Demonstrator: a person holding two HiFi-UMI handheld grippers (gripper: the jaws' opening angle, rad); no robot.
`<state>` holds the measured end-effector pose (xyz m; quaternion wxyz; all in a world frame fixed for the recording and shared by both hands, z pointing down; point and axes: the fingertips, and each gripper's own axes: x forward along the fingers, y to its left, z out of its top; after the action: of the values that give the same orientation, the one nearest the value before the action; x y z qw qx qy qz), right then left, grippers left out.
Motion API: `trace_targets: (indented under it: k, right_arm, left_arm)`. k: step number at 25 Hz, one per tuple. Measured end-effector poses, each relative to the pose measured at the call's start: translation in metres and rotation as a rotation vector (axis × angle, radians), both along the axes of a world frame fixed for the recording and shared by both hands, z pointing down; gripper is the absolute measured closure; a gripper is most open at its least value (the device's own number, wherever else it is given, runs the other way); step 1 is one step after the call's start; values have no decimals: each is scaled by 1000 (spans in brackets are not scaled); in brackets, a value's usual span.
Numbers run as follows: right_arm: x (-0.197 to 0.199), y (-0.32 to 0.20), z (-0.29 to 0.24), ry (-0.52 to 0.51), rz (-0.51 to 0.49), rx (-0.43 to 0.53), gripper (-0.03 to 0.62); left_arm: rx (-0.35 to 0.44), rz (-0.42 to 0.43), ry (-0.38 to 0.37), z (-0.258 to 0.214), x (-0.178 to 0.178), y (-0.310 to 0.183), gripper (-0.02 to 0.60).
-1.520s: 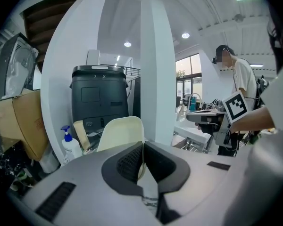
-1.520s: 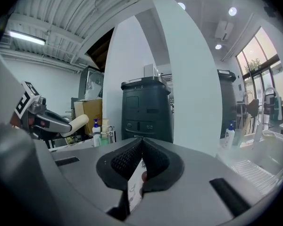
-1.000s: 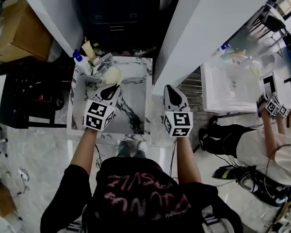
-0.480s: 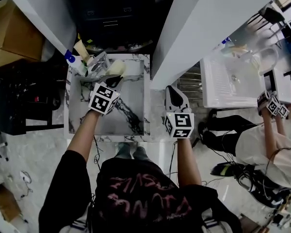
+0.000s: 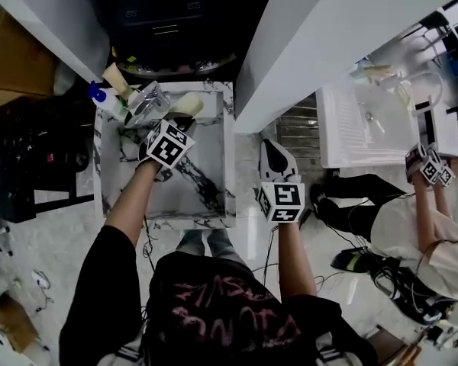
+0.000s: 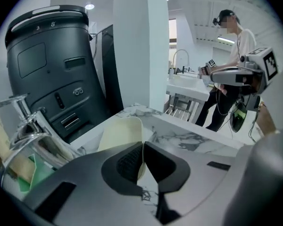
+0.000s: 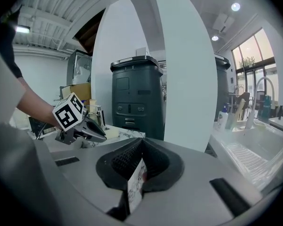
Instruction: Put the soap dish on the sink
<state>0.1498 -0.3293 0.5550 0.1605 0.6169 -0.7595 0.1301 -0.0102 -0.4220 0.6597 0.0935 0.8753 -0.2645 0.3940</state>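
1. Firstly, at the far left we see a blue-capped bottle (image 5: 107,104) and the faucet (image 5: 146,97) crowding the back corner of the sink (image 5: 214,151). That leaves only the ledge beside them free for a dish.
2. We hold the left tongs (image 6: 142,149) closed on one thin wall of the cream soap dish (image 5: 188,105). Pinching the edge this way keeps the dish's underside free to meet the marble.
3. The soap dish is at the back rim of the sink, just beside the faucet, and we judge it is about to be set down. We cannot tell whether its base touches the ledge, since the body of the tongs covers its near part.
4. Further right, the right tongs (image 7: 140,157) hang off the sink's side, out of the way. They are pressed shut on a small printed card (image 7: 134,185), whose print is too small to read and whose lower end is cut off from us.
5. At the far right another person (image 5: 420,235) works at a white sink (image 5: 366,124), well apart from ours.
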Motion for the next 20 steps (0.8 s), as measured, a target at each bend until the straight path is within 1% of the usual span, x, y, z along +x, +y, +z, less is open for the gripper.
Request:
trace_targets:
  k: [2, 7, 11, 17, 19, 20]
  right_arm:
    - [3, -1, 5, 1, 8, -11, 585]
    - [1, -4, 16, 14, 11, -36, 585]
    - [2, -8, 19, 2, 24, -48, 585]
    - [7, -10, 28, 8, 31, -62, 585]
    - [7, -10, 26, 4, 34, -62, 585]
    - [7, -10, 26, 3, 35, -61, 585]
  left_arm:
    - [3, 31, -24, 8, 4, -3, 556]
    - [-21, 44, -54, 26, 11, -13, 555]
    - [-27, 81, -84, 39, 12, -16, 554]
    - [-23, 89, -73, 43, 15, -18, 554]
    - [-18, 92, -69, 41, 15, -20, 543]
    - [-16, 92, -68, 41, 15, -21, 514]
